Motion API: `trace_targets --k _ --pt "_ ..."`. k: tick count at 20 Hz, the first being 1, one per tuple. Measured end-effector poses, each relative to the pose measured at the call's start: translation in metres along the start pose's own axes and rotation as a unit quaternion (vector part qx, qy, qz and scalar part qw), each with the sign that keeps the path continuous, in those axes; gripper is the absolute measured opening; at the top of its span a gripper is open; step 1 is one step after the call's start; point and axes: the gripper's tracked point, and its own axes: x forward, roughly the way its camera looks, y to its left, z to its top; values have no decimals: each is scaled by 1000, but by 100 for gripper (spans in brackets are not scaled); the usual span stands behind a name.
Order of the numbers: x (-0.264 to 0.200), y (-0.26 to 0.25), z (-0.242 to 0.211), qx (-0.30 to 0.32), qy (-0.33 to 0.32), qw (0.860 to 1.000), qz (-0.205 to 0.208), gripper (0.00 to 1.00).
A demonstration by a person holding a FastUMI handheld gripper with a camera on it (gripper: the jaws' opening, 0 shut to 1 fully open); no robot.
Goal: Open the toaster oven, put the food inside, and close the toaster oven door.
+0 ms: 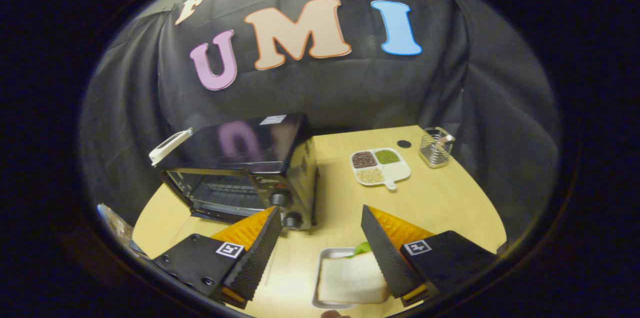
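A black toaster oven (240, 168) stands on the wooden table (450, 208), ahead of my left finger. Its wire rack (225, 192) shows in the front opening and two knobs (286, 209) sit on its right side. A white handle (170, 146) sticks out at its top left corner; I cannot tell whether the door is open or shut. My gripper (320, 210) is open, with its fingers wide apart. Below and between them, close to the right finger, lies a slice of white bread (350, 280) with a green leaf (362, 248) on a small metal tray (327, 258). Neither finger presses on it.
A white divided dish (397, 173) with grains and beans lies beyond the right finger. A wire basket (436, 147) and a small black disc (404, 144) stand farther back right. The black cloth wall closes the table's far side. Something wrapped (116, 225) lies at the table's left edge.
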Motion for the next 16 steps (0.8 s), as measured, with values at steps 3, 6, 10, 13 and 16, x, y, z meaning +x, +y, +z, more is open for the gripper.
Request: trace_targets --k 3,6,10,13,16 --pt "-2 -34 -11 6 10 1000 -27 99" --pt "-5 -54 -32 25 31 998 -39 100" --pt "-6 -65 -76 55 84 994 -46 100" --pt "-5 -63 -98 81 109 990 -41 99" --pt "-5 -58 -119 89 136 986 -35 99"
